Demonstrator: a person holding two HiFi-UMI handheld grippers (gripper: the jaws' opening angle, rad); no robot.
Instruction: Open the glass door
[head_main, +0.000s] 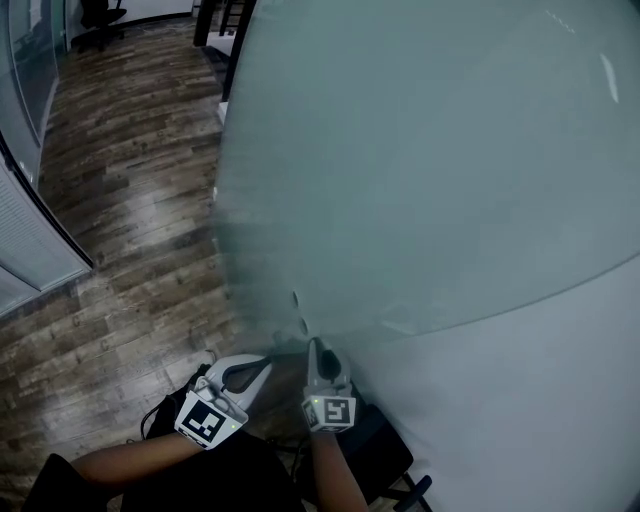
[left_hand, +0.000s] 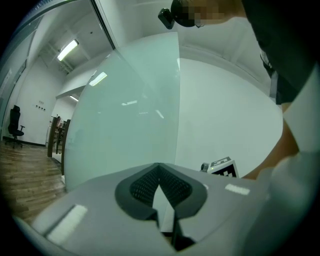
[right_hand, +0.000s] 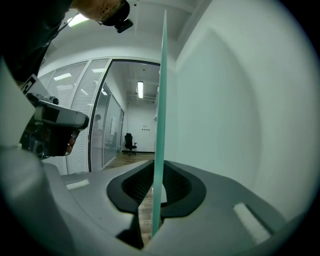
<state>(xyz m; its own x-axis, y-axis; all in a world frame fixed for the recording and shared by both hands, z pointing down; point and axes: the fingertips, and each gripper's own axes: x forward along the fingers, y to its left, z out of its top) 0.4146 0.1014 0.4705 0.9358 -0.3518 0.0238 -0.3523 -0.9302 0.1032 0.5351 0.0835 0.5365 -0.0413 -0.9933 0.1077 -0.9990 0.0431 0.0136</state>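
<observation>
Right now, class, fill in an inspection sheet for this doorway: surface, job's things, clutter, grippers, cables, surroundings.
Surface: glossy wood floor.
Job's things: frosted glass door, with a white wall close behind it.
Clutter: nothing seen.
Grippers: right gripper clamped on the door's free edge; left gripper shut, empty, beside the right one.
Cables: nothing clearly seen; dark shapes low by the person's arms are too dim to tell.
Surroundings: office chair at the far end; partition with blinds along the left.
</observation>
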